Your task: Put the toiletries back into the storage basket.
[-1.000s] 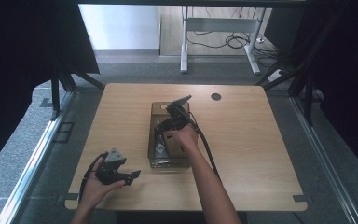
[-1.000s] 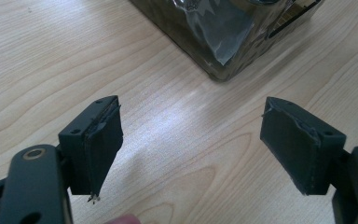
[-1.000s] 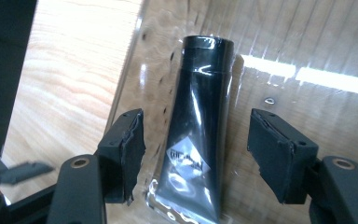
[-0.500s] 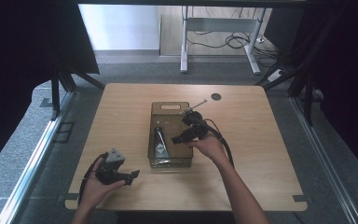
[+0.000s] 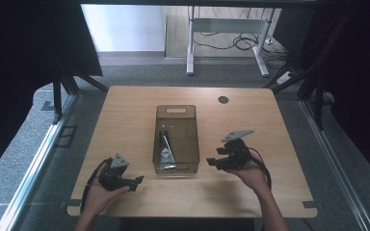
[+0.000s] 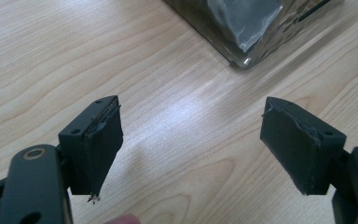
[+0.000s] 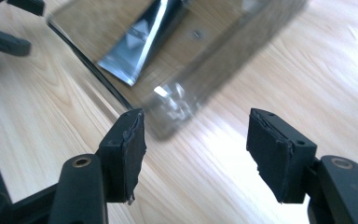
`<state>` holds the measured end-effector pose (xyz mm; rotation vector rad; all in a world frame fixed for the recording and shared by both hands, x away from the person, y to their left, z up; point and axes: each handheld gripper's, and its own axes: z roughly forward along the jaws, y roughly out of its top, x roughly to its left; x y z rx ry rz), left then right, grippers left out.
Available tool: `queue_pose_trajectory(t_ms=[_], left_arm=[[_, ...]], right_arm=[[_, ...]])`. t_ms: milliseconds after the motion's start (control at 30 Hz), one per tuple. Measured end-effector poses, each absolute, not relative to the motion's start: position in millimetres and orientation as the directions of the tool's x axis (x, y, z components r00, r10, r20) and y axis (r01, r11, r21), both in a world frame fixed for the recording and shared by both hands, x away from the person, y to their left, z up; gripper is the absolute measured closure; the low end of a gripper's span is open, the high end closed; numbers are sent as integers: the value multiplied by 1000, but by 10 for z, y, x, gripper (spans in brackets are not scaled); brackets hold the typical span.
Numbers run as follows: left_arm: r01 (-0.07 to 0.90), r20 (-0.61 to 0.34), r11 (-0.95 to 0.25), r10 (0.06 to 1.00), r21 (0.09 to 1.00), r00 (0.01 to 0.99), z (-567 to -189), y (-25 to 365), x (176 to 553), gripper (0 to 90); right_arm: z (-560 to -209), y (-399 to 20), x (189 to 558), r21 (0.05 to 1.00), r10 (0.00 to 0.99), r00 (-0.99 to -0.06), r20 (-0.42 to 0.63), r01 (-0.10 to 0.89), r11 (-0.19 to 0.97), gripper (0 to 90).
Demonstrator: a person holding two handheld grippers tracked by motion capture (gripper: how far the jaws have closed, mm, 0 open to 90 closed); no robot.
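Packet [image 5: 165, 147] — dark, foil-like, w/ a pale label — is being seen lying flat on the floor of the clear bin [image 5: 190, 126] at mid-table, toward the bin's near end. Nothing is being held by either gripper.

Right gripper [image 5: 211, 162] is being held just right of the bin, near its near-right corner, jaws pointed toward the bin wall & spread wide w/ only bare table [image 5: 125, 110] between the pads. In the right gripper view the packet [image 7: 142, 39] is being shown beyond the fingertips, inside the bin [image 7: 223, 56], well apart from both pads [image 7: 130, 154] — the bin's corner is lying between packet & fingers. That view is being blurred somewhat.

Left gripper [image 5: 138, 181] is being rested on the table near its front-left, left of the bin & apart from it. Its jaws are also being kept wide open, w/ empty wood between the pads [image 6: 103, 144]. In the left gripper view the bin corner [image 6: 242, 51] w/ the packet [image 6: 247, 18] inside is being seen far ahead of the fingertips, not touched.
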<state>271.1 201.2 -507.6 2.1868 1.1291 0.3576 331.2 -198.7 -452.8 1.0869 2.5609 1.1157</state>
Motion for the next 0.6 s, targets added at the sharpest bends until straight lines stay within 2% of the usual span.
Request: queue_pose_trajectory(t_ms=[333, 600], left_arm=[[634, -42, -424, 810, 647, 585, -5100, 1998, 2712, 213], [629, -43, -439, 798, 642, 601, -5120, 1949, 2716, 213]], right_arm=[[-4908, -2512, 3147, 716, 739, -644, 197, 609, 340, 384], [-4956, -2646, 3115, 722, 771, -613, 171, 610, 326, 367]])
